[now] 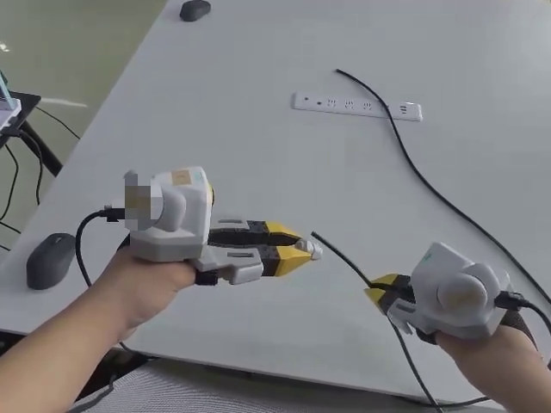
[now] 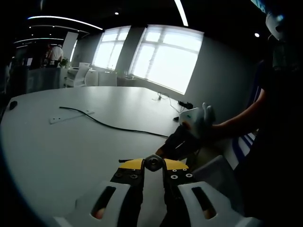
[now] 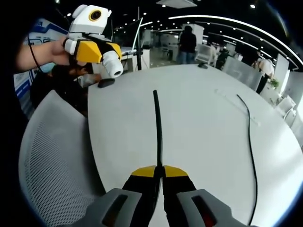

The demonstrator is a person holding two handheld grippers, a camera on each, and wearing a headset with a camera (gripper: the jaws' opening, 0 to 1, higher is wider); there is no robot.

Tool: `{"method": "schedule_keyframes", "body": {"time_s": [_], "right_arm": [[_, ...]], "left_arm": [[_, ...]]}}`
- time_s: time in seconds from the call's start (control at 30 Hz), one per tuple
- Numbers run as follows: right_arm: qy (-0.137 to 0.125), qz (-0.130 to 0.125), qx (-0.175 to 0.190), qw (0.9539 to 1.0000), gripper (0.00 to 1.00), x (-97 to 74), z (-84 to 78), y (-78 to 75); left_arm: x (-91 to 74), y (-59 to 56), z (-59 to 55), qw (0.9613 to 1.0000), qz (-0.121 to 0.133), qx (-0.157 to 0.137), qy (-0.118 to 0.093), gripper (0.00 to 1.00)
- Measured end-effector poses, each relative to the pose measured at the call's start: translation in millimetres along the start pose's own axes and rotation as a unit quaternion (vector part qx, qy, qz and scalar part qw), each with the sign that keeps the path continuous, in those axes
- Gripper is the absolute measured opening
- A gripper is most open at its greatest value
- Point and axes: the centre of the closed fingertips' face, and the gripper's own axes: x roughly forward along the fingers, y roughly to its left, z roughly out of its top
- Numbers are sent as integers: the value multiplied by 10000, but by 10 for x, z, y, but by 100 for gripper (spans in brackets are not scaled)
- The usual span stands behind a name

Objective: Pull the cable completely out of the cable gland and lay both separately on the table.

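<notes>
1. The cable (image 1: 343, 258) looks light and springy. Its free end is apart from the cable gland (image 1: 313, 250), and both are held above the near edge of the table (image 1: 258, 146).
2. The gland is small, hard and probably slick. The left gripper (image 1: 300, 249) pinches it at the jaw tips.
3. The right gripper (image 1: 379, 289) is clamped on the cable near its end, which looks a sound hold.
4. The left gripper view shows the gland (image 2: 153, 163) end-on, a face the head view hides.

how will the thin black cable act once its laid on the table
Probably semi-stiff: the thin black cable juts nearly straight from the right gripper without sagging. Its longer tail droops past the white table edge, so it may slide off. Being thin, it is likely light.
</notes>
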Motion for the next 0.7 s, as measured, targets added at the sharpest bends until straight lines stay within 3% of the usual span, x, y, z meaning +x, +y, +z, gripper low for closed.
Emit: {"method": "schedule_keyframes", "body": {"time_s": [0.43, 0.7], "right_arm": [[34, -12, 135, 9999, 0, -39, 51, -21], [0, -93, 30, 10000, 0, -59, 232, -140]], "left_arm": [[-1, 20, -50, 10000, -3, 58, 46, 15], [-52, 76, -127, 10000, 18, 2, 14, 15]]}}
